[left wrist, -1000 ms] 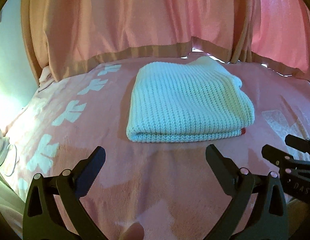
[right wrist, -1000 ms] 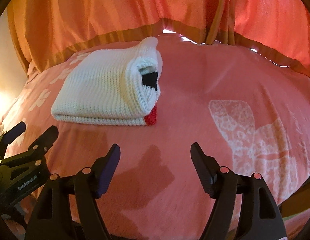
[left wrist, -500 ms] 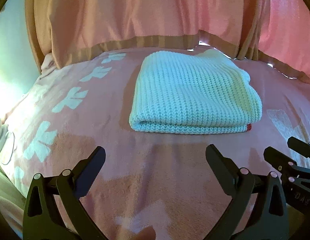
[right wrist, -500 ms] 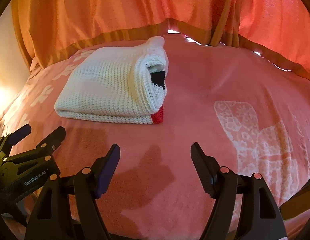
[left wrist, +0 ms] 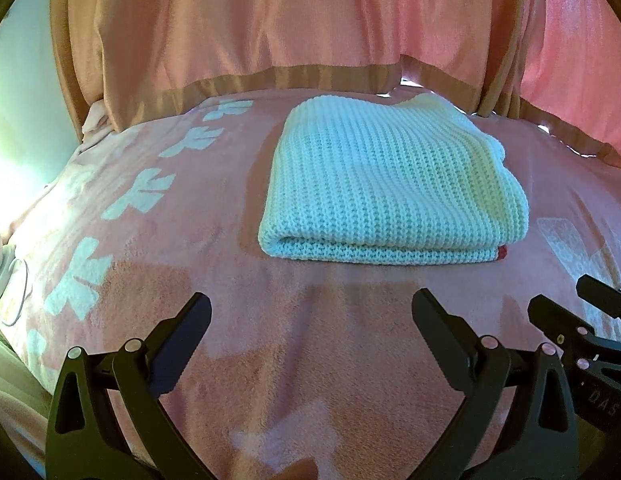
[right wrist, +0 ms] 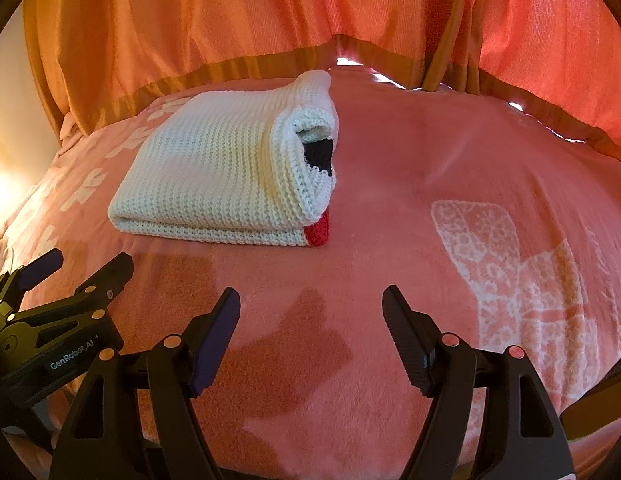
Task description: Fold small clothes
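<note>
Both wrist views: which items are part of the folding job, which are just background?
Job:
folded white knit garment
left tool, open, empty
right tool, open, empty

Background:
pink blanket
curtains
white cable at the left edge

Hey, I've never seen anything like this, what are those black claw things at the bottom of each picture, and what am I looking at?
Those are two hand-held grippers; a person holds one in each hand, and each carries a wide-angle camera looking along its fingers. One picture comes from the left gripper, the other from the right gripper. Both stand open and hold nothing. Ahead lies a folded white knit sweater with a red corner, resting on a pink blanket with white patterns. Curtains hang behind. Each gripper also shows at the edge of the other's picture.
</note>
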Demonstrator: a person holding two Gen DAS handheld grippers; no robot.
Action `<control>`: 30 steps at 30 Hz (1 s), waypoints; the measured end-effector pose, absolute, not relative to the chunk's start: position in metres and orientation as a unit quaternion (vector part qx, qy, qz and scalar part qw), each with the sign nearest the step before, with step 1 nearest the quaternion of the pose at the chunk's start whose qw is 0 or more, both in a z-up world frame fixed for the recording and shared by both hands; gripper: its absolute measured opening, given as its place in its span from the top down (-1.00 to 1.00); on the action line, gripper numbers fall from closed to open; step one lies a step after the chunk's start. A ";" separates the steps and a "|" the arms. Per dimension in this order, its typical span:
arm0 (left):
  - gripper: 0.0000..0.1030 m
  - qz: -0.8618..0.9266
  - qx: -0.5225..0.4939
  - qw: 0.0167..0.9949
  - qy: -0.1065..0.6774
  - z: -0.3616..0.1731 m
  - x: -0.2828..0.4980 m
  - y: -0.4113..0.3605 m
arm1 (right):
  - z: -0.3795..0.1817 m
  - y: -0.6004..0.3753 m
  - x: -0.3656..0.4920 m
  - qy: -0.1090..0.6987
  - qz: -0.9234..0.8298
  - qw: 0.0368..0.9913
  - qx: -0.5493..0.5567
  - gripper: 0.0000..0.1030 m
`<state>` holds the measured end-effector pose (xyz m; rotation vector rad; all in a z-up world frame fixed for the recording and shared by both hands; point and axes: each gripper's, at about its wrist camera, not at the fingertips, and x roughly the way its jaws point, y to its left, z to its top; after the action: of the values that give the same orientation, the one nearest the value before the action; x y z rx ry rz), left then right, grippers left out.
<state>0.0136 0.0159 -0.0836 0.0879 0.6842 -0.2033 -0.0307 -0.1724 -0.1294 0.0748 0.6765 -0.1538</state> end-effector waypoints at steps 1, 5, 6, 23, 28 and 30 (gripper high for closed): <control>-0.91 -0.100 0.043 0.936 0.335 -0.083 0.014 0.016 | -0.130 -0.172 -0.030 0.332 -0.075 0.940 0.037 -0.38; -0.91 -0.098 0.047 0.935 0.337 -0.085 0.014 0.015 | -0.130 -0.172 -0.030 0.332 -0.076 0.939 0.037 -0.38; -0.91 -0.099 0.047 0.934 0.339 -0.086 0.015 0.015 | -0.130 -0.172 -0.030 0.332 -0.076 0.939 0.036 -0.39; -0.90 -0.090 0.066 0.936 0.334 -0.086 0.011 0.010 | -0.130 -0.173 -0.030 0.333 -0.076 0.939 0.036 -0.39; -0.90 -0.091 0.069 0.934 0.339 -0.087 0.012 0.009 | -0.130 -0.172 -0.030 0.333 -0.078 0.939 0.037 -0.39; -0.91 -0.089 0.068 0.933 0.341 -0.088 0.014 0.011 | -0.130 -0.171 -0.030 0.333 -0.078 0.939 0.036 -0.39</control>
<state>0.0136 0.0106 -0.0881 0.1394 0.6978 -0.1820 -0.0300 -0.1714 -0.1303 0.0738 0.6805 -0.1586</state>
